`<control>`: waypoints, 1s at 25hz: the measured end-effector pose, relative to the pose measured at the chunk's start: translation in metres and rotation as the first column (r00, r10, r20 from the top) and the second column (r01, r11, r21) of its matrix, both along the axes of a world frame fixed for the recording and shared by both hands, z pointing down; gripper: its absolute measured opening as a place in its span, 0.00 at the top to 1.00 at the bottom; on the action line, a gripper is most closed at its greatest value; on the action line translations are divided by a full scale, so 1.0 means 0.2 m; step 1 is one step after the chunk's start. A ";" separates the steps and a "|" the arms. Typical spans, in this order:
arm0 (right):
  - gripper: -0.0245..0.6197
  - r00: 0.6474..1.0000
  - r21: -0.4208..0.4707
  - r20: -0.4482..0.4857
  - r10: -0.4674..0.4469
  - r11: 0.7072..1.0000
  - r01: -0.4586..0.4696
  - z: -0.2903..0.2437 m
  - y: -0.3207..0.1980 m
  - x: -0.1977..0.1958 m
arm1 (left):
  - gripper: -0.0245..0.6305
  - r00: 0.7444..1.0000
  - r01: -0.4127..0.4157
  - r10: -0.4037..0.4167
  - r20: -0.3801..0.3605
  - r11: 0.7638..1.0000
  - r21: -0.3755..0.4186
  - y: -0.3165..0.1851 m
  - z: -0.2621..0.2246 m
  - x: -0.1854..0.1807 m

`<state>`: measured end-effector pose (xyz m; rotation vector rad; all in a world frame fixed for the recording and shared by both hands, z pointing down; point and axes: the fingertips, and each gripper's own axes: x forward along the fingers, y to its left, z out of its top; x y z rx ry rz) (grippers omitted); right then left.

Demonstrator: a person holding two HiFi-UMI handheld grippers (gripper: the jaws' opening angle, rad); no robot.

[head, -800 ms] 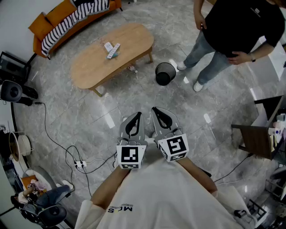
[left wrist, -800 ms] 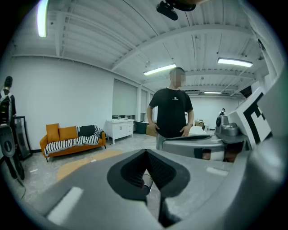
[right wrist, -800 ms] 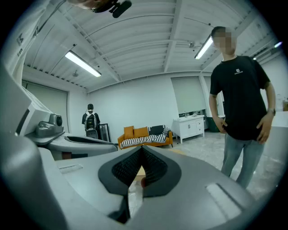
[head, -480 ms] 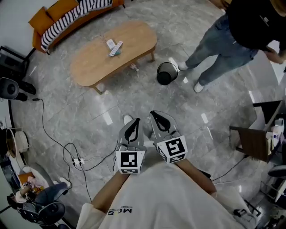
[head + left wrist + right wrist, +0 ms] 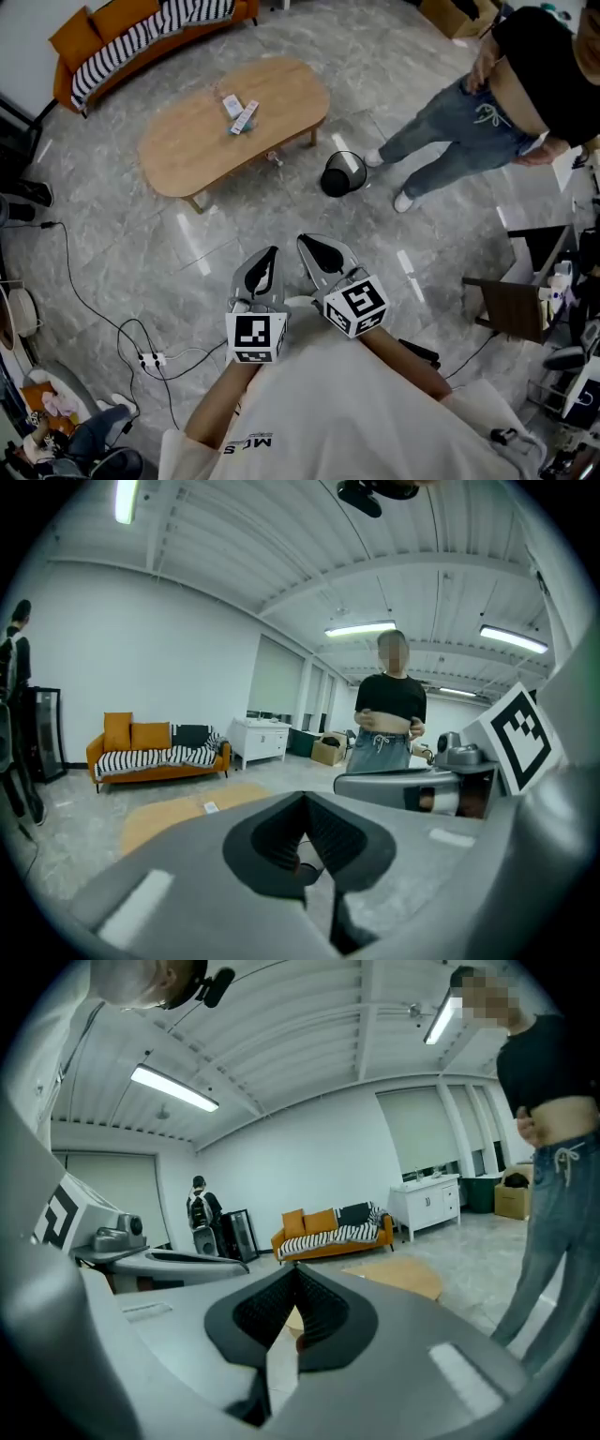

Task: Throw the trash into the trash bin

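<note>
— Left gripper (image 5: pixel 269 255): state?
— Closed; jaws tip to tip, with only the hollow behind the tips left open; nothing gripped.

— Right gripper (image 5: pixel 305 240)?
— Likewise closed, jaws together; nothing gripped; just beside the left gripper, both pointing away from the body above the grey floor (image 5: pixel 202 239).

— Location of the trash (image 5: pixel 241 114)?
— On the oval wooden table (image 5: pixel 187 150), on its far half; a few small flat packets lying close together; kind too small to tell; well apart from both grippers.

— Location of the trash bin (image 5: pixel 340 172)?
— On the floor, just off the right-hand end of the table; black and round; between the table and a standing person (image 5: pixel 469 131) in a dark top and jeans.

— Anything else to log?
— One small item (image 5: pixel 274 159) on the floor beside a table leg, near the trash bin; orange sofa (image 5: pixel 117 19) with a striped throw beyond the table.
</note>
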<state>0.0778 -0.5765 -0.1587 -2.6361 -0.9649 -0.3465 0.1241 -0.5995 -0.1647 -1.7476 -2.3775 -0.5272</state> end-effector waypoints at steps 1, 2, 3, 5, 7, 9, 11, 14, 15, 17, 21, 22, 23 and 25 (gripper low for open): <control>0.93 1.000 -0.005 0.000 0.009 1.000 -0.009 0.00 0.03 0.06 | 0.96 1.000 0.000 0.000 0.009 1.000 0.001 0.03 0.00 0.07; 0.93 1.000 -0.016 0.001 0.014 1.000 -0.014 0.00 0.05 0.13 | 0.96 1.000 0.002 -0.002 0.017 1.000 0.002 0.05 0.00 0.15; 0.93 1.000 -0.033 0.002 0.019 0.999 -0.019 -0.02 0.07 0.18 | 0.96 1.000 0.004 -0.004 0.024 1.000 0.002 0.07 -0.01 0.21; 0.93 0.999 -0.071 0.006 0.032 0.997 -0.031 -0.05 0.11 0.24 | 0.96 1.000 0.001 -0.001 0.028 1.000 -0.007 0.12 -0.03 0.28; 0.93 0.999 -0.090 0.017 0.050 0.995 -0.048 -0.06 0.16 0.26 | 0.96 1.000 -0.007 0.007 0.025 1.000 -0.019 0.18 -0.04 0.32; 0.93 0.998 -0.077 0.031 0.057 0.995 -0.055 -0.04 0.20 0.32 | 0.96 1.000 -0.011 0.012 0.028 1.000 -0.014 0.24 -0.03 0.36; 0.93 0.997 -0.057 0.041 0.058 0.997 -0.056 -0.02 0.22 0.39 | 0.96 1.000 -0.009 0.010 0.028 1.000 -0.001 0.26 -0.02 0.42; 0.93 0.997 -0.020 0.040 0.060 0.998 -0.059 0.03 0.34 0.48 | 0.96 1.000 0.003 -0.004 0.025 1.000 0.026 0.37 0.04 0.49; 0.93 0.997 -0.007 0.043 0.056 0.998 -0.056 0.05 0.38 0.50 | 0.96 1.000 0.008 -0.009 0.029 0.999 0.041 0.41 0.07 0.50; 0.93 0.998 0.022 0.046 0.049 0.999 -0.050 0.09 0.48 0.50 | 0.96 0.999 0.020 -0.022 0.029 0.997 0.072 0.49 0.11 0.52; 0.93 0.999 0.051 0.028 0.042 0.998 -0.043 0.13 0.79 0.54 | 0.96 0.998 0.058 -0.059 0.030 0.997 0.046 0.74 0.08 0.59; 0.93 0.999 0.054 0.021 0.033 0.998 -0.034 0.14 0.88 0.56 | 0.96 0.997 0.069 -0.071 0.030 0.997 0.038 0.82 0.06 0.61; 0.92 1.000 0.055 0.016 0.019 0.998 -0.020 0.14 0.96 0.58 | 0.96 0.996 0.082 -0.083 0.025 0.996 0.040 0.89 0.06 0.63; 0.90 1.000 0.054 0.016 -0.013 0.998 0.012 0.14 1.10 0.62 | 0.96 0.994 0.110 -0.111 0.010 0.992 0.059 1.02 0.07 0.66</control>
